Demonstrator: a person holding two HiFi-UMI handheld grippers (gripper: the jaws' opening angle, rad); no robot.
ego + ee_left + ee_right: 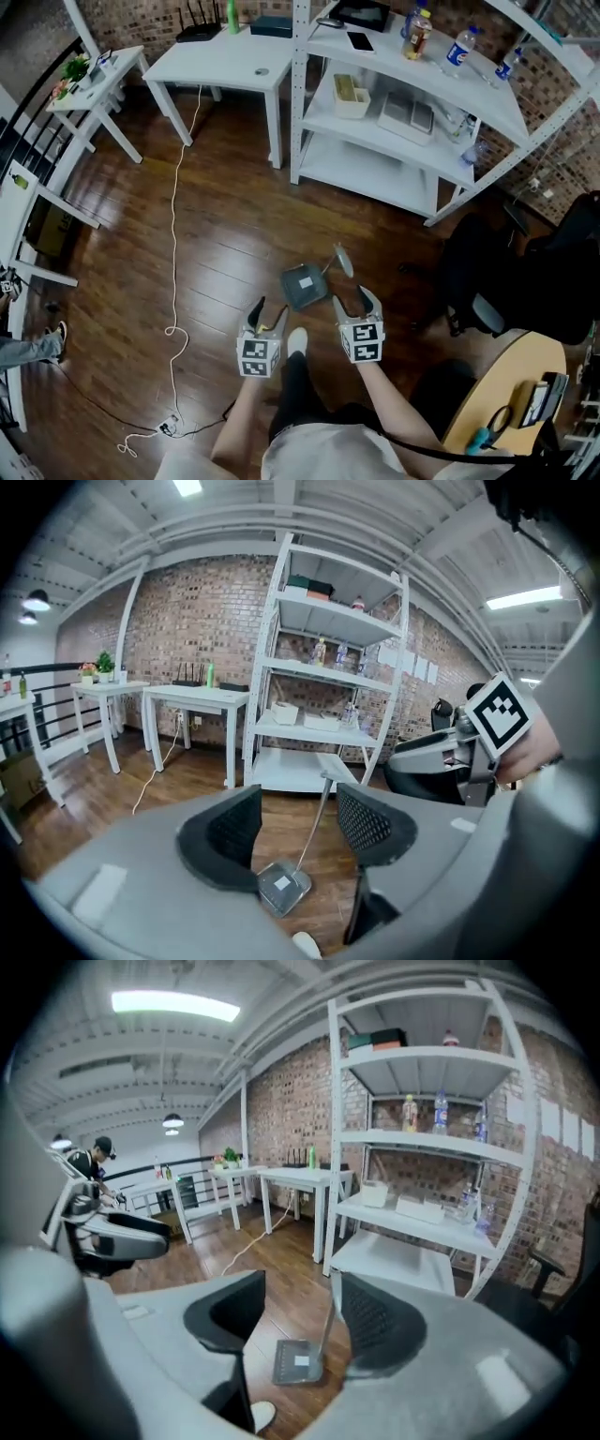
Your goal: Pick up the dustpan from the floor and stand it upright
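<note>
While dustpan [305, 286] stands free, left gripper [270, 313], right gripper [353, 304] gape empty.

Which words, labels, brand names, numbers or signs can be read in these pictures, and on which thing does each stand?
No text can be read.
Dustpan: pale sticker, too small to read.
Bottles on the white shelving unit: labels blurred.
Cubes on the left gripper and right gripper: black-and-white square patterns, no letters.
</note>
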